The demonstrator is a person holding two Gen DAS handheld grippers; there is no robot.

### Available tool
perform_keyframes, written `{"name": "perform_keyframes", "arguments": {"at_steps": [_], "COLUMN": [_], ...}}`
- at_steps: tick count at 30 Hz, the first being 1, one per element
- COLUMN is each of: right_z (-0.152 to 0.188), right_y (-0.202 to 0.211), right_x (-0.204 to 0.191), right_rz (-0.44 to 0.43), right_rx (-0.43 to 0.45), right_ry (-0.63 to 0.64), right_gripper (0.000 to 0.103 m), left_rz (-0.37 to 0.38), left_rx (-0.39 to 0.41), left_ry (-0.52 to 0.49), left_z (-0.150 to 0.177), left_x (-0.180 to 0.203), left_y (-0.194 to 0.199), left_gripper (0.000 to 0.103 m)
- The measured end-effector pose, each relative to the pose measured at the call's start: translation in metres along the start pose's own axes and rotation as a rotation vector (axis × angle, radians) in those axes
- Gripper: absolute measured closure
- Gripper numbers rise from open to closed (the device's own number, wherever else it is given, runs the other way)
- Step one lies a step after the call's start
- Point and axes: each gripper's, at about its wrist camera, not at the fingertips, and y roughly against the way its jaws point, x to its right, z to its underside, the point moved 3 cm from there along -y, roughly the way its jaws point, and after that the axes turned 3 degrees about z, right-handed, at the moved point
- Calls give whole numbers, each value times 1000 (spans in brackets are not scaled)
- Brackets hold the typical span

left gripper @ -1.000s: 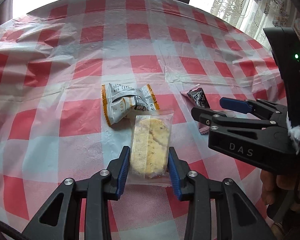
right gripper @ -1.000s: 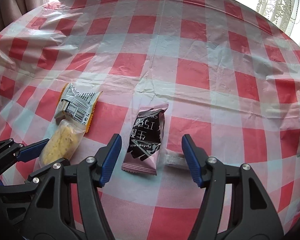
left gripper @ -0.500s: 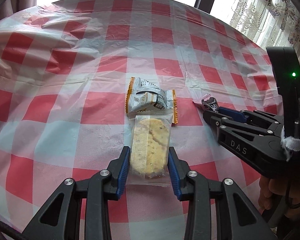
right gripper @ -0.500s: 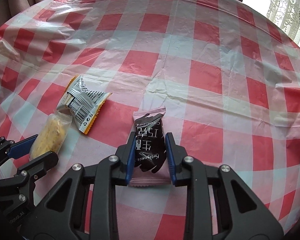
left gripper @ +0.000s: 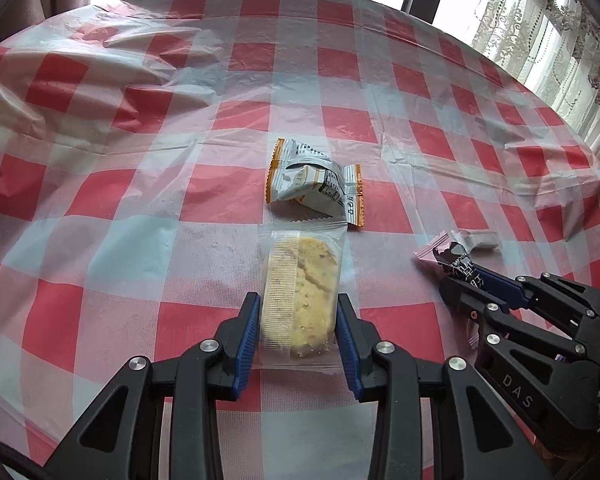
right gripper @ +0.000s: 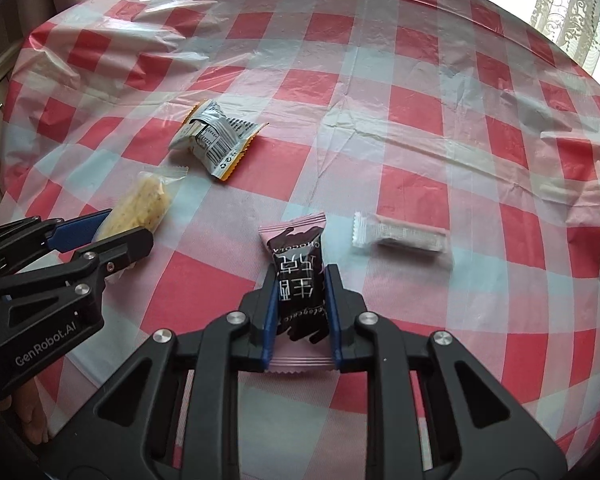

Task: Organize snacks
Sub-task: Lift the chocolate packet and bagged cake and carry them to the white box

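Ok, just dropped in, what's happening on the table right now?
A person is sorting snacks on a checked tablecloth with a handheld gripper in each hand. The left gripper is clamped on a clear-wrapped biscuit. The right gripper is closing its jaws on a pink and black chocolate bar, with the pads against its sides. A silver and orange packet and a small clear packet lie loose on the cloth, untouched.
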Motion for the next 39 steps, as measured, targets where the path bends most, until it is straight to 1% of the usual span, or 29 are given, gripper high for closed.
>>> {"name": "perform_keyframes", "arguments": {"at_steps": [5,12,16,18,24,32,39], "right_z": [27,52,63,68,75,85,105], "right_y": [15,31,38,41,57,77,94], "right_x": [4,16,23,27,46,75,110], "right_rz": [6,8,2,4,32,40,51], "right_rx": [-35,-91,-103,-105,-78,-46,-23], "right_ry": [-5,-22,-37,-50,-93,-154,-224], "right_gripper": [79,80,80,80,80,80,80], "left_rz": [-7,-2,21,48,79,85,118], "left_rx": [-24,-70,-98,-111,-134,-138,-142], "left_ry": [-40,-88,-93,-85,-95,-125,-181], "left_z": [15,31,40,43,52,55,61], "left_x": [12,31,41,46,66,92,131], "left_y": [7,14,19,20,24,31,38], "left_gripper": [65,65,65,65,65,65,65]}}
